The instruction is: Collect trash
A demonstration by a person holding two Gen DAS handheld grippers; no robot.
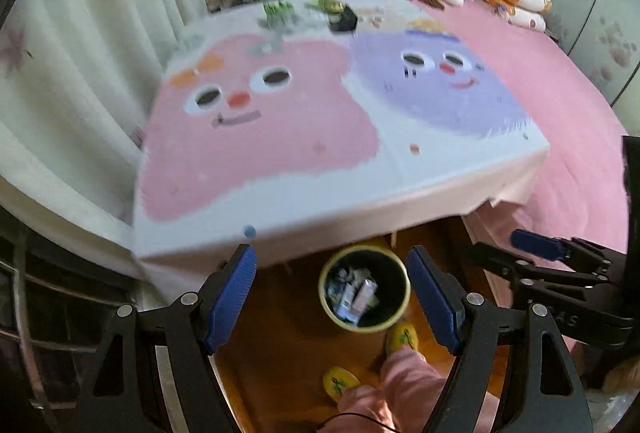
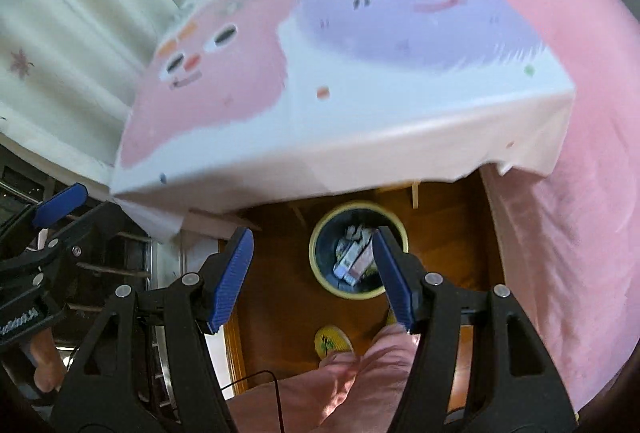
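Blue ribbed pads line both pairs of tongs, and both pairs stand wide apart with nothing between them. In the left wrist view the left tongs [image 1: 332, 297] frame the lower middle of the frame, and the round bin [image 1: 326, 291] with its pale yellow rim sits on the wooden floor [image 1: 280, 333] right between the pads; the right tongs [image 1: 532, 245] poke in from the right edge. In the right wrist view the right tongs [image 2: 312, 273] hang over the same bin [image 2: 314, 261], whose right rim is partly hidden by the right pad, while the left tongs [image 2: 60, 205] show at the left edge.

The trash [image 1: 354, 293], crumpled wrappers and small cartons, lies inside the bin in a heap. Above the bin, filling the middle of both views, is the table [image 1: 280, 217], draped in a white cloth printed with a pink face and a purple face. A few small green and dark items [image 1: 328, 11] sit blurred at its far edge, top centre. A pink bed [image 1: 560, 105] runs along the right. Yellow slippers [image 1: 340, 383] and a pink trouser leg [image 1: 404, 373] show at the bottom.
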